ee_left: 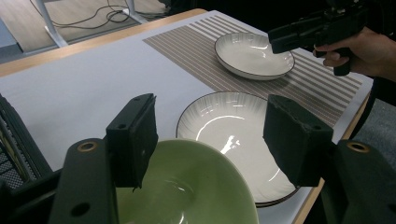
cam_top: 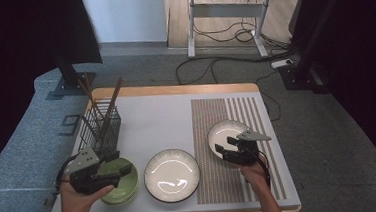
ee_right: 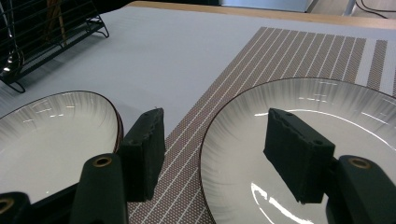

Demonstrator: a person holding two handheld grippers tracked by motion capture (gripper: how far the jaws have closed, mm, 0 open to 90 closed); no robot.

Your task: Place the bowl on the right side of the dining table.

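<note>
From the high view, my left hand-held gripper (cam_top: 111, 167) sits at the lower left of the frame over the green bowl (cam_top: 123, 183), and my right hand-held gripper (cam_top: 224, 149) sits right of centre over the near edge of the white plate (cam_top: 228, 132) on the striped placemat (cam_top: 220, 184). Between them, at lower centre, lies a second white plate (cam_top: 172, 176) on the bare bench (cam_top: 152, 118). A black wire rack (cam_top: 99, 124) with wooden chopsticks stands at the left, just behind the green bowl.

That view does not show how my jaws stand; the gripper views do. In the left gripper view, the jaws stand wide with nothing between the pads, and the green bowl (ee_left: 187, 186) fills the lower centre just beneath them. It also shows my right hand (ee_left: 369, 49) at the upper right, with its gripper over the rim of the far plate (ee_left: 252, 56).

In the right gripper view, the jaws stand wide too, straddling the plate's rim (ee_right: 205, 140) without pressing it: the left pad is over the placemat (ee_right: 299, 51), the right pad over the plate's well. The other plate (ee_right: 51, 140) shows at the lower left, the rack (ee_right: 42, 32) at the upper left.
</note>
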